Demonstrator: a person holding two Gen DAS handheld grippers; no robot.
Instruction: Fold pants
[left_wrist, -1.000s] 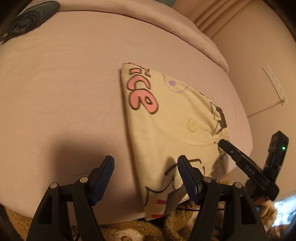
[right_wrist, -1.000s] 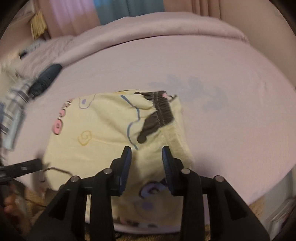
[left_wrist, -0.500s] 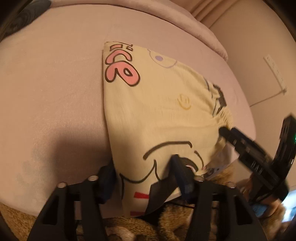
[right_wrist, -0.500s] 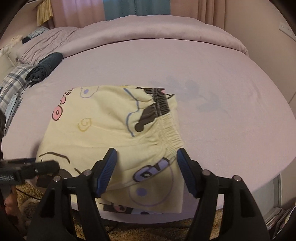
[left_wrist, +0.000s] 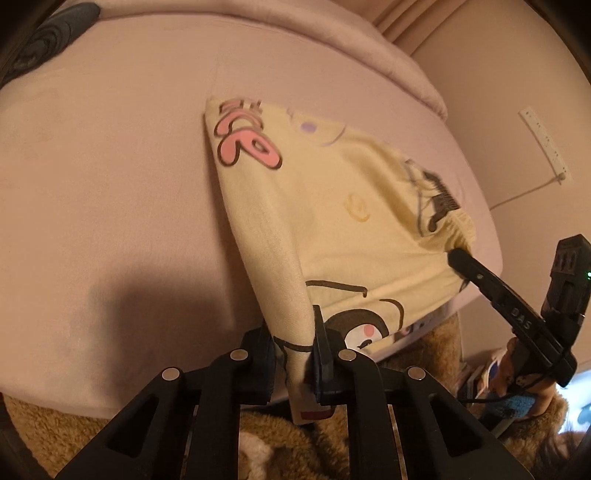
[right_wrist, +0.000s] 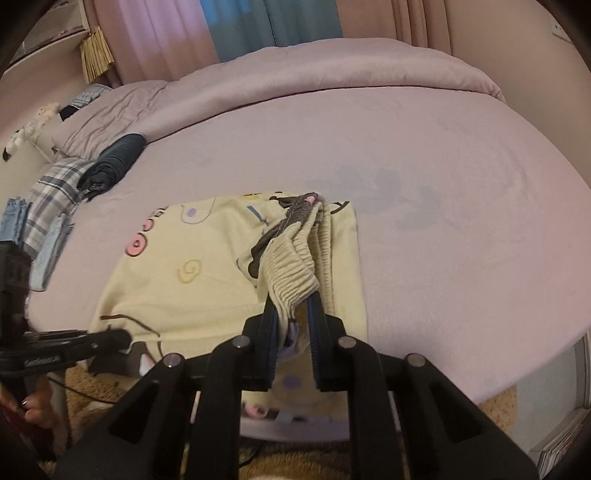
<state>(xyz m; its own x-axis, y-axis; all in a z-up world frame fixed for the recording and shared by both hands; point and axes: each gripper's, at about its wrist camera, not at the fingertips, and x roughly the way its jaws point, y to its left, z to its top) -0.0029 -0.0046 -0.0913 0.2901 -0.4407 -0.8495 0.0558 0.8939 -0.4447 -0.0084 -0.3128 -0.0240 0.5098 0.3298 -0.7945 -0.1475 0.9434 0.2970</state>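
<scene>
Pale yellow cartoon-print pants (left_wrist: 332, 221) lie folded near the front edge of the pink bed (left_wrist: 110, 184). My left gripper (left_wrist: 291, 332) is closing; its pads pinch the raised left edge of the fabric at the bed's rim. In the right wrist view the pants (right_wrist: 192, 288) show their gathered waistband (right_wrist: 291, 280), bunched and lifted between the closing jaws of my right gripper (right_wrist: 293, 321). The right gripper's tip (left_wrist: 458, 258) also shows at the waistband in the left wrist view. The left gripper (right_wrist: 122, 338) shows at the pants' near left corner.
A dark rolled garment (right_wrist: 114, 162) and plaid cloth (right_wrist: 51, 199) lie at the bed's (right_wrist: 443, 221) far left. A folded duvet (right_wrist: 332, 74) runs along the back. Brown fuzzy rug (left_wrist: 37, 424) is below the bed edge. A power strip (left_wrist: 543, 147) hangs on the right wall.
Both grippers have gone from open to closed on the pants. The left one now lifts the fabric's left edge, and the right one has bunched up the waistband.
</scene>
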